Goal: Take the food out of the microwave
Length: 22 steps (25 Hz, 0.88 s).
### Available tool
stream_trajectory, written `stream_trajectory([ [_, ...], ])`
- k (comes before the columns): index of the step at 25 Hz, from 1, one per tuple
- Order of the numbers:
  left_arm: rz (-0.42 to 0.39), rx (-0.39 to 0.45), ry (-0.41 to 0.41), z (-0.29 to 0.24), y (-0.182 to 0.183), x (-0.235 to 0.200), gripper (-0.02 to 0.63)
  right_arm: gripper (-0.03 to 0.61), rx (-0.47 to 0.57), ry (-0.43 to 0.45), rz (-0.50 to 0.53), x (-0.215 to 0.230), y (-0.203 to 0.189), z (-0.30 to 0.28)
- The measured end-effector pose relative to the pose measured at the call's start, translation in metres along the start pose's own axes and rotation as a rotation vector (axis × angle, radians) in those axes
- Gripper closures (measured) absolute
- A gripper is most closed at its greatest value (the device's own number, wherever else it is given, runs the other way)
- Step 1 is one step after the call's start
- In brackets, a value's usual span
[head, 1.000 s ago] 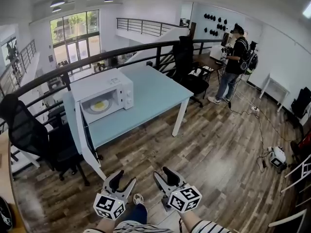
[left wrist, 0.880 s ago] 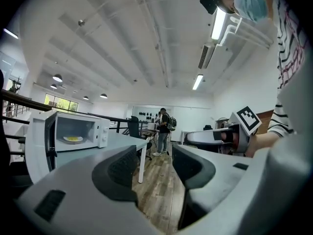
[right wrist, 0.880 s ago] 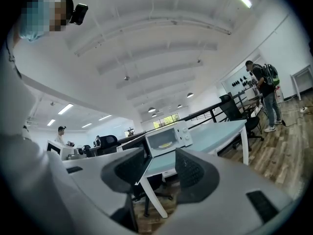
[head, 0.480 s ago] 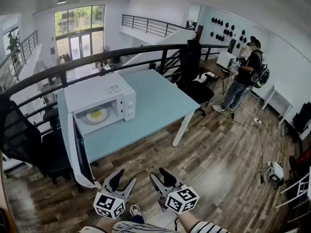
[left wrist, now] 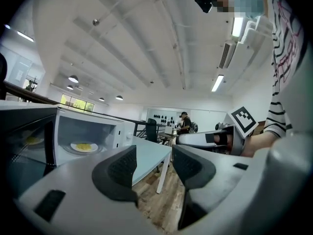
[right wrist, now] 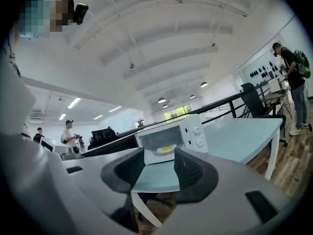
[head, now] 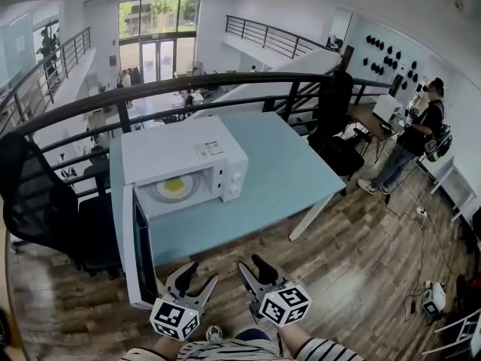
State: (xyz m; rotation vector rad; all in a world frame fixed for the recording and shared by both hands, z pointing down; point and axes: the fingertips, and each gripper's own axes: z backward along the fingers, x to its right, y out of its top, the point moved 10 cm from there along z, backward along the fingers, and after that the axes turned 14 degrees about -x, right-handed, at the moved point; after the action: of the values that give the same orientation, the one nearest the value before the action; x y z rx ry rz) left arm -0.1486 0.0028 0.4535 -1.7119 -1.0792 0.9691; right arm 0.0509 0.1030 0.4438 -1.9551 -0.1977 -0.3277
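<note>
Sitting inside the open microwave [head: 184, 168], food [head: 173, 188], well beyond left tool [head: 199, 274] and right tool [head: 254, 266], both released, empty.

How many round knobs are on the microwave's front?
2. Both are on the microwave, right of its open cavity: the upper knob, and the lower knob directly below it. None looks hidden.

The microwave [head: 180, 153] has a smooth white casing, faintly glossy. The worktop [head: 289, 171] is smooth, matt pale blue. The floor [head: 361, 269] is grained wood plank. The fingers [left wrist: 122, 168] carry dark ribbed pads on matt grey plastic.
</note>
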Motion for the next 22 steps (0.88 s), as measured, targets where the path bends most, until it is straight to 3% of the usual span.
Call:
stream_trajectory([
  [9, 0.105, -0.013, 0.141, -0.023, -0.01, -0.038, 0.407, 0.385, -0.043, 0.106, 0.03, 0.035, 0.031, -0.079],
  [15, 0.177, -0.009, 0.276, -0.047, -0.003, -0.06, 0.407, 0.385, -0.092, 0.22, 0.078, 0.061, 0.062, -0.136],
  [22, 0.225, 0.015, 0.421, -0.077, 0.008, -0.09, 0.407, 0.387, -0.133, 0.289, 0.078, 0.089, 0.087, -0.198],
])
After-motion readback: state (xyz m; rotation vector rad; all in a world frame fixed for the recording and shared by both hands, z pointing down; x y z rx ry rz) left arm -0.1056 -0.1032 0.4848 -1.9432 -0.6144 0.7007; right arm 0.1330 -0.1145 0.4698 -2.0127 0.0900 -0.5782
